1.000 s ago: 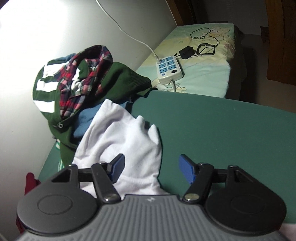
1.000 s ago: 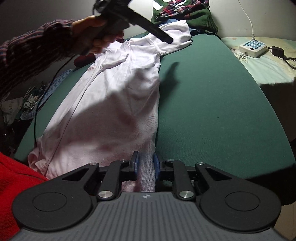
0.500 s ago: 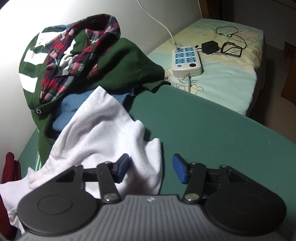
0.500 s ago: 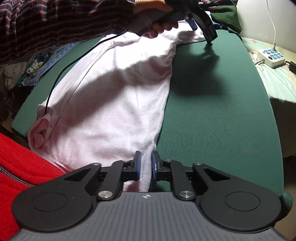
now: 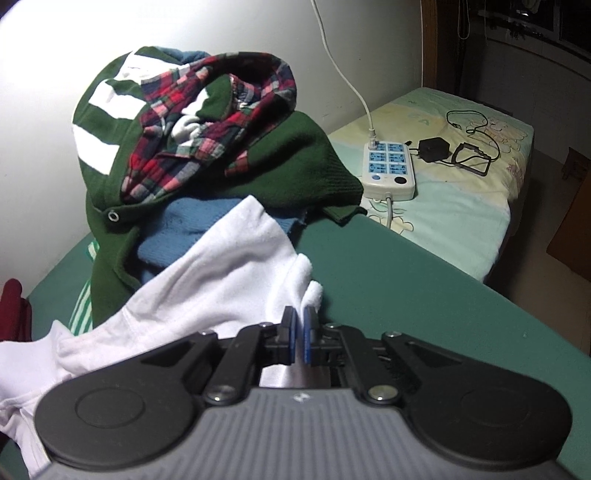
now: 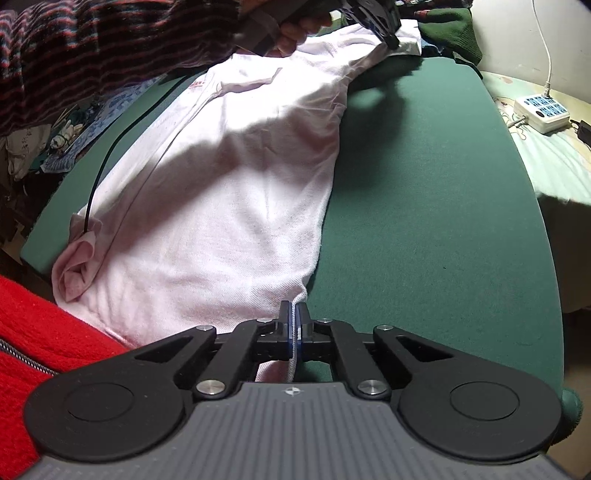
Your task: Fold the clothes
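Left gripper (image 5: 300,334) clamped on a fold of the white shirt (image 5: 221,273) at its far end, blue pads (image 5: 290,334) pinching fabric by the sleeve/shoulder area. Right gripper (image 6: 294,326) also clamped, on the shirt's near hem corner w/ a thin edge of cloth between the pads. Shirt lies lengthwise along the left part of the green table (image 6: 424,206), mostly flat, some wrinkles, left bottom corner bunched up. In right wrist view the left gripper is at the top, held by a hand (image 6: 295,26) w/ a striped sleeve (image 6: 110,48), black cable (image 6: 110,155) trailing over the shirt. Pile of clothes (image 5: 207,147) at far end of table: green jacket, plaid shirt, blue item, touching the white shirt's end. Power strip (image 5: 388,170) on the bed (image 5: 461,221) beside the table. Red garment (image 6: 33,332) at near left.
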Tool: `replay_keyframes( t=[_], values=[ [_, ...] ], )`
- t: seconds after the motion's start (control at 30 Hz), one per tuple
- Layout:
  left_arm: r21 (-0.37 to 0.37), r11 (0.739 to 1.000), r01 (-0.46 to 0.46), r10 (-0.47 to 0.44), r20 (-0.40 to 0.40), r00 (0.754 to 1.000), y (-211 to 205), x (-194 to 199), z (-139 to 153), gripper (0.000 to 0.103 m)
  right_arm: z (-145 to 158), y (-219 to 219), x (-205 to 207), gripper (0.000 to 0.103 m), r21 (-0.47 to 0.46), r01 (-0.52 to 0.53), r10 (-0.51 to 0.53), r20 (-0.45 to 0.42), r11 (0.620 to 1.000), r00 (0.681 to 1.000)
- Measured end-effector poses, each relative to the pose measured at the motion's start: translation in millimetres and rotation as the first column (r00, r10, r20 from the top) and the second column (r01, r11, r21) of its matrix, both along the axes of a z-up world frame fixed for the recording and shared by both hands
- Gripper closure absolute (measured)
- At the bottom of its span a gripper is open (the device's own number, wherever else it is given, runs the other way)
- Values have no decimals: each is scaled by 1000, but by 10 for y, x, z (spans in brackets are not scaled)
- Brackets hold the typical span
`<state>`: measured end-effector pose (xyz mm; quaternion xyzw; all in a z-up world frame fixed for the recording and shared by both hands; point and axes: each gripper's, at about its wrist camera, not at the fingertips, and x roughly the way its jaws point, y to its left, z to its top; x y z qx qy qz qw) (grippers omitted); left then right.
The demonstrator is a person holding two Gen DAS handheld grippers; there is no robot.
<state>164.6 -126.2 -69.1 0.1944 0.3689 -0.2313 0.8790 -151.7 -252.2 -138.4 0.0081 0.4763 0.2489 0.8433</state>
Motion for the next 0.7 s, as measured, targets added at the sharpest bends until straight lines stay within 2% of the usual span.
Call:
replay_keyframes(
  t=[0.27,0.4,0.7],
  values=[
    [-95,993,-63,68,49,996,337,-195,411,102,132,63,31,103,25,54,-55,31,998,998],
    [-154,982,-112,122,61,991,702,-226,616,102,261,220,27,103,30,65,-66,53,997,996],
    [-249,947,-203,224,62,973,1633,-371,773,102,539,800,-36,103,-7,-50,50,101,999,994]
  ],
)
